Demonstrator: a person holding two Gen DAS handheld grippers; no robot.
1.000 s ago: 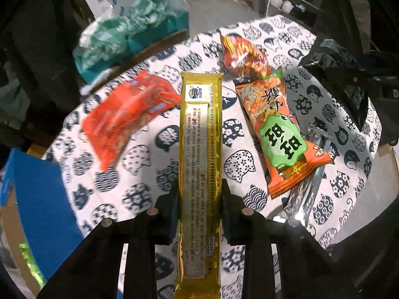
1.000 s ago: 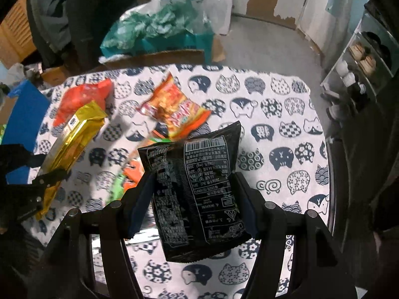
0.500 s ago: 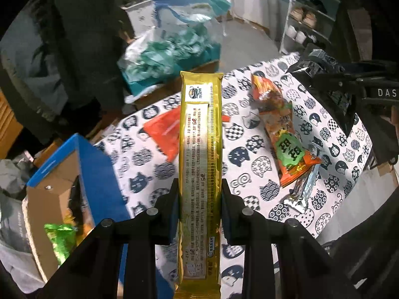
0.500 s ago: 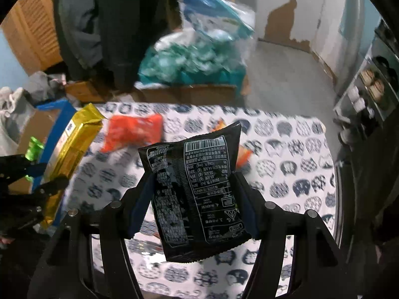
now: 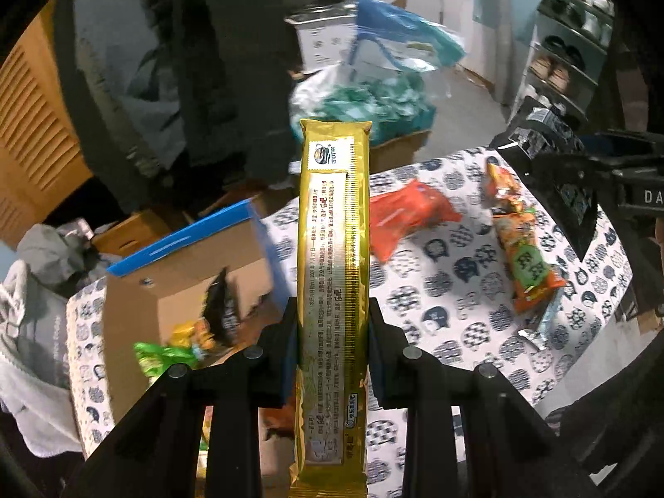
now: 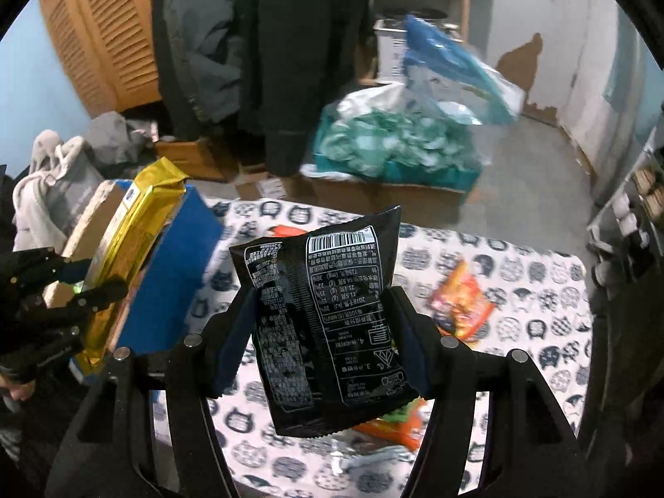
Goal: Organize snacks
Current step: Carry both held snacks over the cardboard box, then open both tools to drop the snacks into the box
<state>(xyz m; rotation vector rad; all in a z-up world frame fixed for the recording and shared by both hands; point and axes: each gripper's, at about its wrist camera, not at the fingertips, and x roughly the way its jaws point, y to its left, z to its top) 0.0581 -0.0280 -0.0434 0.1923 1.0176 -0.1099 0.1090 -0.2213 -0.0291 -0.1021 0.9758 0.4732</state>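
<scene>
While clamped by the left gripper (image 5: 333,344), the gold pack (image 5: 334,290) points to 12 o'clock.
Box (image 5: 166,286) at 9 o'clock; right gripper (image 6: 321,332) grips the black bag (image 6: 328,323).

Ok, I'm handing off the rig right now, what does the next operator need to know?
Left tongs: shut on the long gold packet, held above the cardboard box.
Right tongs: shut on the black snack bag, over the table.
Done: several snacks already lie in the box, including a green packet.
Left: drop both held packs in the box, then collect the red packet, the orange-and-green packet, the other orange packet beyond it and a silvery wrapper.
</scene>
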